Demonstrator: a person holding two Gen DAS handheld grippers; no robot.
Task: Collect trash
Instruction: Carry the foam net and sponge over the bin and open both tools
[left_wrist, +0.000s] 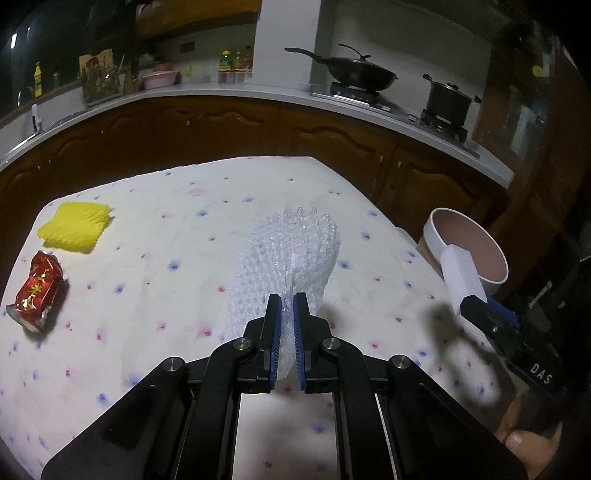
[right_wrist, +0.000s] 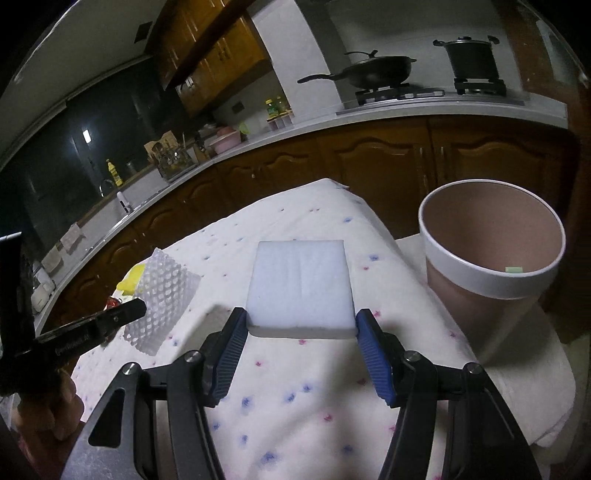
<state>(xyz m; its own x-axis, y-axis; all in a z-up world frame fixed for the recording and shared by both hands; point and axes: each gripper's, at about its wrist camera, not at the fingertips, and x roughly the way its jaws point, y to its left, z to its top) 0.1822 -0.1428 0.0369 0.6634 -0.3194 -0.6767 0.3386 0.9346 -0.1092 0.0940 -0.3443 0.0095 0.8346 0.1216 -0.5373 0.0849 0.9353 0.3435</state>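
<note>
Taking the pink bin with its white rim as the landmark: the white foam block is held above the flowered tablecloth just left of the bin, clamped at its near edge by the right gripper, whose jaws stand fairly wide around it. Farther left of the bin, the left gripper is pinched nearly closed on a bunched white foam net sleeve. A crushed red can and a yellow foam net lie on the cloth, farthest from the bin.

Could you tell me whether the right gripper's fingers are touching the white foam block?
Touching: in the right wrist view, both fingers press the near corners of the white foam block.
</note>
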